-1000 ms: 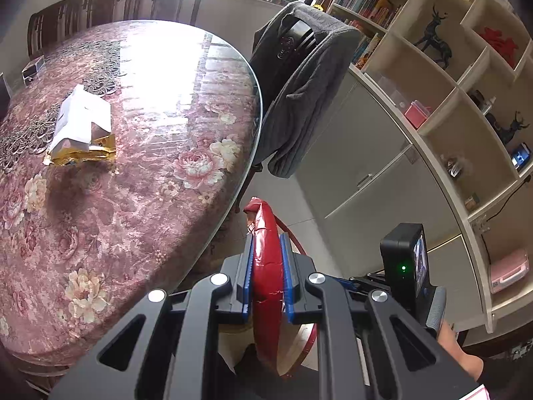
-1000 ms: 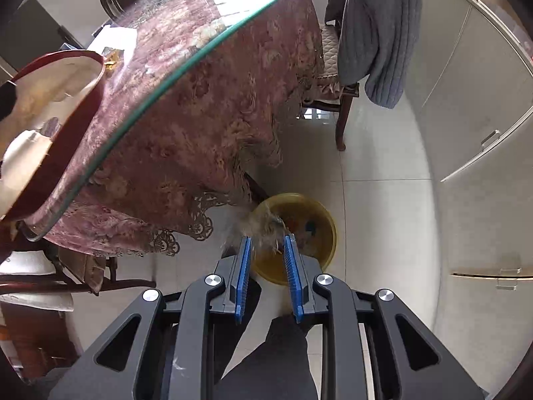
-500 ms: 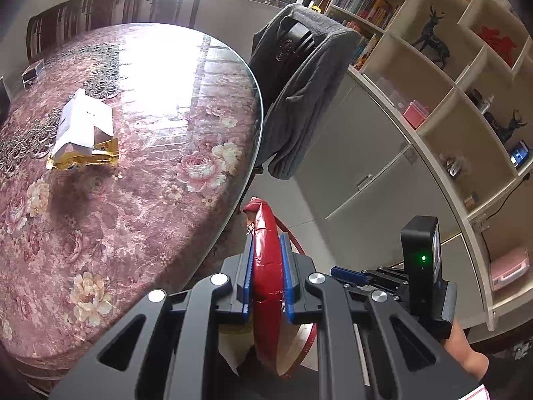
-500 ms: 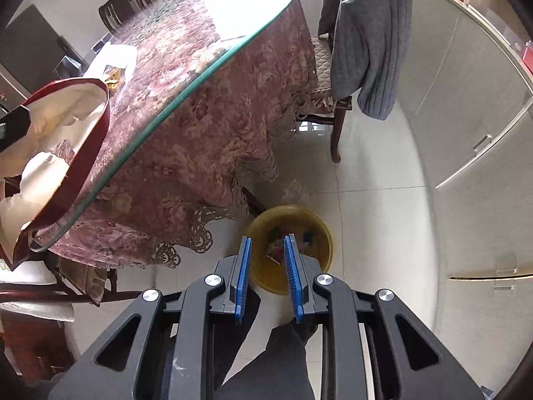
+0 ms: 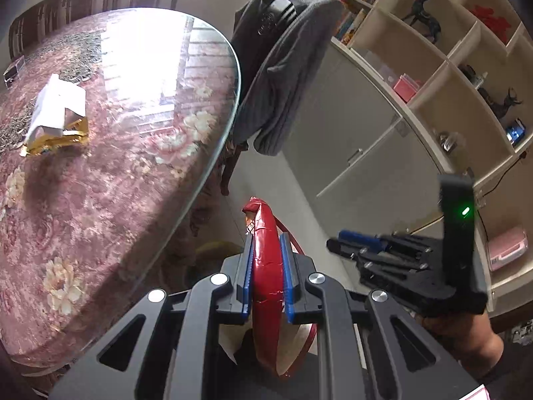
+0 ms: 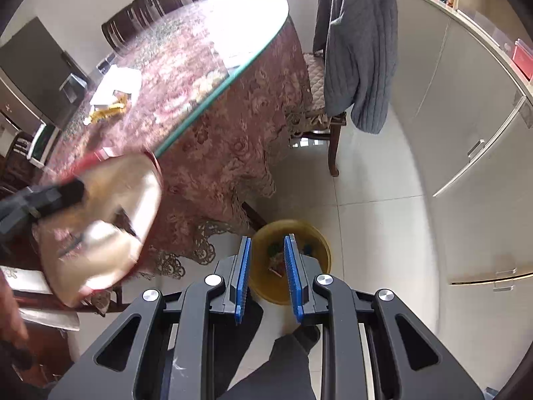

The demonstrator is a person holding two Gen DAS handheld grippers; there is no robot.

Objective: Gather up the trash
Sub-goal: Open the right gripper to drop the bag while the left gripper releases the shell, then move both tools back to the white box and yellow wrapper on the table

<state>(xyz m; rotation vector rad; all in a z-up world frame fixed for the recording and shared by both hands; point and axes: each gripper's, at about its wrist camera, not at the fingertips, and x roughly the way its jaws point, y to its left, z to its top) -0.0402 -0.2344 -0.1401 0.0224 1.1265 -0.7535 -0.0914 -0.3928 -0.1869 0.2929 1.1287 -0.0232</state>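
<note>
My left gripper [image 5: 266, 276] is shut on the rim of a red bowl [image 5: 266, 266], held on edge beside the table. The bowl shows blurred in the right wrist view [image 6: 110, 220], its pale inside facing the camera. My right gripper [image 6: 266, 273] is open and empty, its blue pads apart above a yellow trash bin [image 6: 316, 250] on the floor that holds scraps. The right gripper also shows in the left wrist view [image 5: 336, 241]. A white and gold packet [image 5: 56, 116] lies on the floral table [image 5: 116, 200].
A chair draped with a grey sweater [image 6: 359, 50] stands at the table's far edge. White cabinets [image 6: 466, 133] and open shelves [image 5: 449, 66] line the right. A small dark box [image 5: 13, 71] lies far left on the table. Tiled floor [image 6: 373, 233] lies around the bin.
The clump of trash between my right fingers a second ago is gone from them. The right gripper has risen and its jaws have widened. The red bowl has swung toward the bin.
</note>
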